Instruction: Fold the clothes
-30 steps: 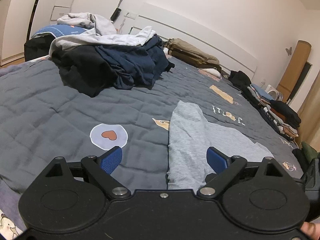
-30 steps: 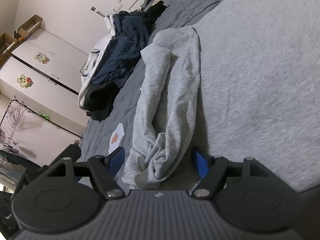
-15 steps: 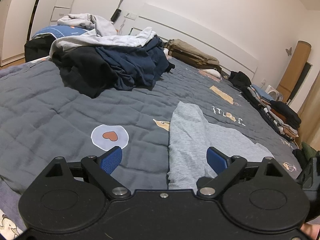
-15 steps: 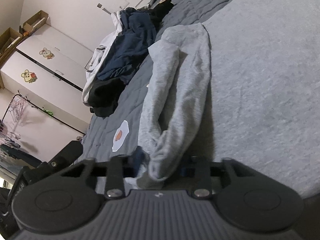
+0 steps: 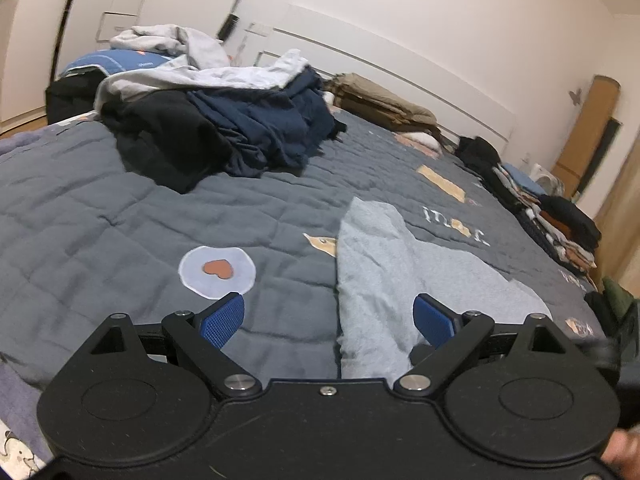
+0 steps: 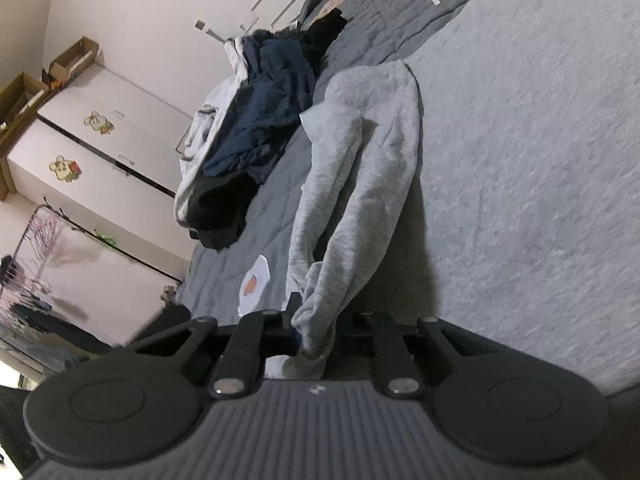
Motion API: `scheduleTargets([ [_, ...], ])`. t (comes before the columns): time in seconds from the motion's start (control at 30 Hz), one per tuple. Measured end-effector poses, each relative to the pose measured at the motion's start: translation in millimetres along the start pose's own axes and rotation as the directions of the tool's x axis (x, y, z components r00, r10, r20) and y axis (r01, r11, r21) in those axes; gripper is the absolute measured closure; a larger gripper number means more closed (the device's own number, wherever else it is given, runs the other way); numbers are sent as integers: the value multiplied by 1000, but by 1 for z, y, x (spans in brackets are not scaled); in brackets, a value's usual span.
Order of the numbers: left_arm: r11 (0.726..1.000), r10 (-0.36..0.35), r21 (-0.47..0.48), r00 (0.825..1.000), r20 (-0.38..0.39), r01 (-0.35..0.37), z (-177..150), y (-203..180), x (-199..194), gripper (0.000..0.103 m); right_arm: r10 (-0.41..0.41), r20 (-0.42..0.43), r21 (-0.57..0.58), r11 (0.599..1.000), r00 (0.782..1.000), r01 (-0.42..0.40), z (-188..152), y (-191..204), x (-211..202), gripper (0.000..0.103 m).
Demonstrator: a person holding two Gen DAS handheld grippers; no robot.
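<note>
A light grey sweatshirt (image 5: 400,264) lies spread on the dark grey quilt (image 5: 100,232). Its body (image 6: 540,140) fills the right of the right wrist view, and one sleeve (image 6: 360,184) runs toward the camera. My right gripper (image 6: 316,328) is shut on the sleeve's end, which bunches between the fingers and lifts off the quilt. My left gripper (image 5: 328,318) hovers open over the garment's near edge; its blue pads (image 5: 224,318) hold nothing.
A heap of unfolded dark blue, black and pale clothes (image 5: 224,120) sits further up the bed. Folded stacks (image 5: 560,220) line the bed's right edge, and olive folded items (image 5: 380,100) lie by the headboard. White wardrobes (image 6: 100,152) stand beyond the bed.
My right gripper went from open around the sleeve's end to shut on it, and the sleeve has been drawn up and taut. The left gripper has barely moved.
</note>
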State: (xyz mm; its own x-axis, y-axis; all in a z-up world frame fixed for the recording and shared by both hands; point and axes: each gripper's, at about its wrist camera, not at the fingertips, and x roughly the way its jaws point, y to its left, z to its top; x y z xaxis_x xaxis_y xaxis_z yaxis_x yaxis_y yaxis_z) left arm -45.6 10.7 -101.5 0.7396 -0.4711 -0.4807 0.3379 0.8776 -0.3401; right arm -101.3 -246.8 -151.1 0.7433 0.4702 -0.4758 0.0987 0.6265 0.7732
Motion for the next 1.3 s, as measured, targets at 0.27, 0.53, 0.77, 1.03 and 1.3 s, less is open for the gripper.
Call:
scheduleTargets([
  [0.27,964,-81,251,996,-24,85,-13,-38,-3,12,16,101,76,997,995,-24,26,-7,-36,90],
  [0.53,843,-132,518,989,-61,144,-49,-89,2,9,-51,160,109,993,986,34,39,-27,-68,91],
  [0.77,726,-100,676,992,-79,127,-80,-124,17,9,-79,215,114,992,974,55,44,-44,-96,91],
  [1.03,662,-116,738,991,-71,131,-92,-148,29,14,-94,302,154,987,949,49,56,-70,-139,91],
  [1.3,564,-103,818,993,-64,111,-108,-173,43,27,-98,384,186,982,918,26,62,-94,-182,91],
])
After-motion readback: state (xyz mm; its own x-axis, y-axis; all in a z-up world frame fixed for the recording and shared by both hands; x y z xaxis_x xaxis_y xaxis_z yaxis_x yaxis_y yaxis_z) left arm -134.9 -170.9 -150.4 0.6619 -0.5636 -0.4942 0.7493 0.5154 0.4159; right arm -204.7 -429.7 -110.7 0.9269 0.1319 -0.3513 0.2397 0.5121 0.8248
